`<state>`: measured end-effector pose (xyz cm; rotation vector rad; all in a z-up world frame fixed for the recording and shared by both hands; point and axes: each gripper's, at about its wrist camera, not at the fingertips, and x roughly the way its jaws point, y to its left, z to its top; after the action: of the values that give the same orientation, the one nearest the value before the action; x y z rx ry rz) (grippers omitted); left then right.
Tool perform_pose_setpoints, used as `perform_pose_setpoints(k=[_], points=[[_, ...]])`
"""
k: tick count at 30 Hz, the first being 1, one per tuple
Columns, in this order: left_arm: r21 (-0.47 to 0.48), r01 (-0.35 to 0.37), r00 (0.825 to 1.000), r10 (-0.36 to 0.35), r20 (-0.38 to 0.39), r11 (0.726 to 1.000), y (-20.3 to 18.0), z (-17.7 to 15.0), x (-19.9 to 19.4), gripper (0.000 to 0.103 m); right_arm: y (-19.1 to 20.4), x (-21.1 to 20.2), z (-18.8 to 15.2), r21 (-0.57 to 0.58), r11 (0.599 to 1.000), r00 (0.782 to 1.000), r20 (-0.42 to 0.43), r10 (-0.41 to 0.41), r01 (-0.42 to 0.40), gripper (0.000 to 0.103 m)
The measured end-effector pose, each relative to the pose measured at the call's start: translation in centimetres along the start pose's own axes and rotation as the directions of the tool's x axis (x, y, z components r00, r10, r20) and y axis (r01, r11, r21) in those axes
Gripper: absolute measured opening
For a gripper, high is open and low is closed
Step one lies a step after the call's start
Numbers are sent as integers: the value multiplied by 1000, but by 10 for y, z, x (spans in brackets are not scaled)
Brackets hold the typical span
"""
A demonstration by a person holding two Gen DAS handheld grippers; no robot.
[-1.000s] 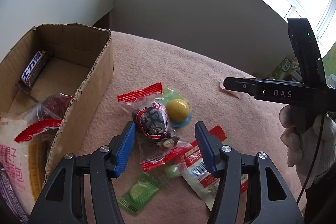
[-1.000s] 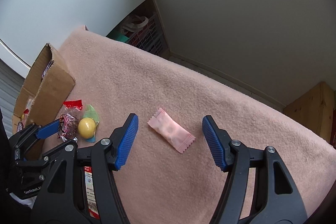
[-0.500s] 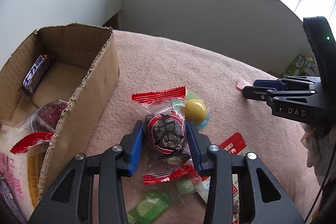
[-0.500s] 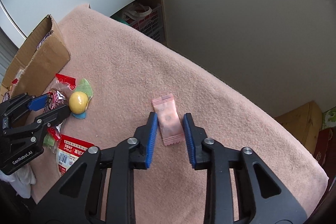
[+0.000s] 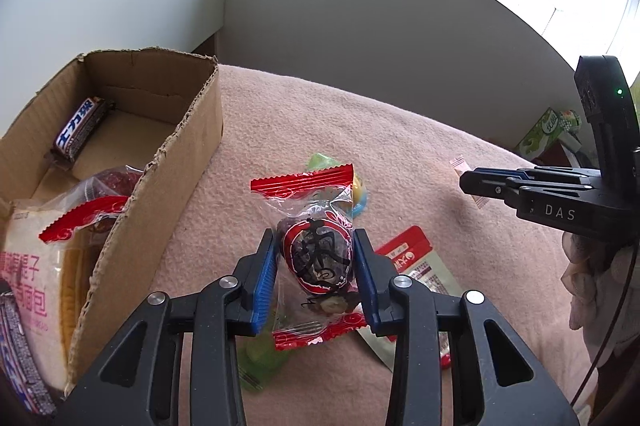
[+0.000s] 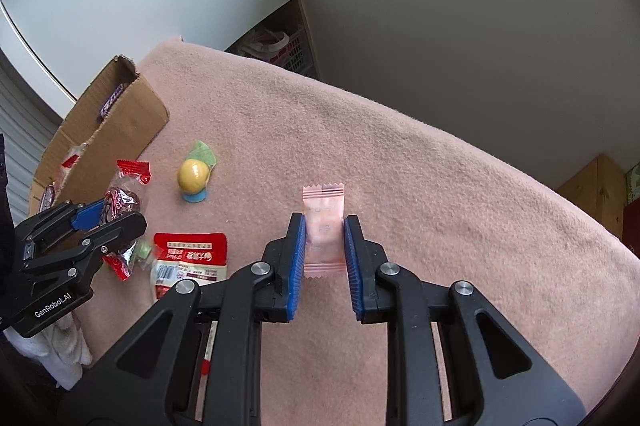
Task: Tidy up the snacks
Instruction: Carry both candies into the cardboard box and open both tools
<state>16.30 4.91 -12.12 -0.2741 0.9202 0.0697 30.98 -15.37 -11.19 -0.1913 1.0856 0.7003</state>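
Observation:
My left gripper (image 5: 314,242) is closing its jaws on a clear, red-edged date snack packet (image 5: 316,262), and the blue pads press its sides. The packet hangs just above the pink blanket (image 5: 320,130), right of the open cardboard box (image 5: 176,162). My right gripper (image 6: 325,226) is shut on a small pink candy wrapper (image 6: 324,202), held upright over the blanket. In the right wrist view the left gripper (image 6: 108,216) shows at the far left with the date packet (image 6: 120,202). In the left wrist view the right gripper (image 5: 468,182) shows at the right edge with the pink wrapper (image 5: 457,162).
On the blanket lie a yellow ball snack (image 6: 193,175), a red and white packet (image 6: 192,258) and a green candy (image 5: 260,350). The box holds a chocolate bar (image 5: 78,130), a bread bag (image 5: 28,266) and another red-edged packet (image 5: 80,218). A gloved hand (image 5: 592,290) holds the right gripper.
Both grippers have gone from wide open to closed: the left on the date packet, the right on the pink wrapper. Each item has come up off the blanket, and the pink wrapper now stands upright.

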Motion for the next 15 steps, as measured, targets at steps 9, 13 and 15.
perform_pose_setpoints(k=[9, 13, 15], points=[[18, 89, 993, -90, 76, 996, 8, -5, -57, 35, 51, -45, 3, -43, 998, 995, 90, 46, -42, 20], [30, 95, 988, -98, 122, 995, 24, -6, -83, 35, 83, -57, 9, -93, 994, 992, 112, 61, -51, 20], [32, 88, 986, -92, 141, 996, 32, -8, -96, 35, 101, -59, 12, -116, 992, 991, 121, 64, -50, 20]])
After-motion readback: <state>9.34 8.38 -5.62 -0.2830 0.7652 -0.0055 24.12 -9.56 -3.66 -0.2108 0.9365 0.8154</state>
